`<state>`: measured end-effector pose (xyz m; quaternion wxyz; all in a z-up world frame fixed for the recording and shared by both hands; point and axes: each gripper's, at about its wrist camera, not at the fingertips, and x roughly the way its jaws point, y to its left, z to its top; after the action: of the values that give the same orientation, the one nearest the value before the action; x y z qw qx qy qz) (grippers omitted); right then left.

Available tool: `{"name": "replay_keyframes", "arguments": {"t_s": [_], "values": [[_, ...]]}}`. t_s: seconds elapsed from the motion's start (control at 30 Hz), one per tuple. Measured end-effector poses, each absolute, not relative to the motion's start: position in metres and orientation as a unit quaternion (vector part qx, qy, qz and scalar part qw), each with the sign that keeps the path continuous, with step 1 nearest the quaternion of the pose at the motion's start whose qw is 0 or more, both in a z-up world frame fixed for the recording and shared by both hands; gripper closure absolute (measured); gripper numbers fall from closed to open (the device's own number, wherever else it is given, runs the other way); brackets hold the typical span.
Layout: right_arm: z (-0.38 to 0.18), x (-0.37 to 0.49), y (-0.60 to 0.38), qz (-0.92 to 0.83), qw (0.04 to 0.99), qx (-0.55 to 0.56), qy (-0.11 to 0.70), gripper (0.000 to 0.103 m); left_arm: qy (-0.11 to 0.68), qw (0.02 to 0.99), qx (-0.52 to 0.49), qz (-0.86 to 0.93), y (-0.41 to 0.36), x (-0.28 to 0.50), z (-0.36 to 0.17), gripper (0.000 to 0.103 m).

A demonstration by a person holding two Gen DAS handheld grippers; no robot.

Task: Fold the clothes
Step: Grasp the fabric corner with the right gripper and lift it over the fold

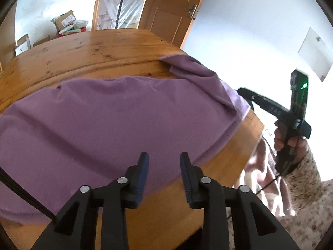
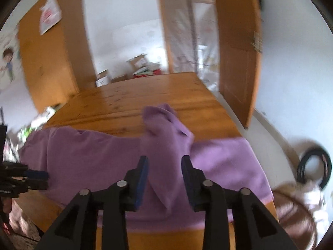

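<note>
A purple garment (image 1: 114, 114) lies spread across the wooden table (image 1: 83, 48), one corner bunched toward the far right edge. My left gripper (image 1: 164, 160) hovers over the garment's near hem, open, nothing pinched between its blue pads. In the right wrist view the garment (image 2: 83, 152) has a raised ridge of fabric (image 2: 164, 129) running between the fingers of my right gripper (image 2: 164, 162), which stands open with the pads not pressing on it. The right gripper (image 1: 245, 92) also shows beyond the table's right edge, held by a hand. The left gripper (image 2: 44, 175) appears at that view's left edge.
Behind the table (image 2: 145, 89) stand cardboard boxes (image 1: 64, 20) and an open wooden door (image 1: 166, 10). A tall wooden cupboard (image 2: 52, 62) is at the far left. On the floor to the right lie a black ring (image 2: 314, 166) and a brown basket (image 2: 295, 212). A patterned sleeve (image 1: 308, 177) is near.
</note>
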<state>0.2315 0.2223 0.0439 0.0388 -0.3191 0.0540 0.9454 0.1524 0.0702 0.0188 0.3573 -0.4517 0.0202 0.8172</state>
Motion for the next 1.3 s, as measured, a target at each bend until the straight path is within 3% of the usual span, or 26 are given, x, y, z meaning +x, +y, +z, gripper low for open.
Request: {"name": "replay_keyframes", "arguments": {"t_s": [0.23, 0.67, 0.73, 0.8, 0.87, 1.3], "values": [[0.038, 0.177, 0.179, 0.936, -0.013, -0.345, -0.069, 0.069, 0.050, 0.389, -0.474, 0.788, 0.107, 0.137, -0.003, 0.069], [0.005, 0.109, 0.172, 0.891, 0.020, -0.433, -0.136, 0.069, 0.063, 0.395, -0.472, 0.786, 0.117, 0.134, -0.003, 0.068], [0.007, 0.107, 0.175, 0.890, 0.022, -0.438, -0.127, 0.071, 0.062, 0.394, -0.472, 0.786, 0.115, 0.135, -0.002, 0.068], [0.007, 0.107, 0.179, 0.888, 0.032, -0.441, -0.124, 0.092, 0.064, 0.393, -0.472, 0.787, 0.115, 0.136, -0.001, 0.068], [0.009, 0.108, 0.182, 0.889, 0.036, -0.440, -0.122, 0.096, 0.067, 0.391, -0.471, 0.788, 0.116, 0.138, -0.001, 0.068], [0.048, 0.149, 0.237, 0.925, 0.051, -0.377, 0.004, 0.099, 0.079, 0.382, -0.466, 0.794, 0.124, 0.151, 0.004, 0.068]]}}
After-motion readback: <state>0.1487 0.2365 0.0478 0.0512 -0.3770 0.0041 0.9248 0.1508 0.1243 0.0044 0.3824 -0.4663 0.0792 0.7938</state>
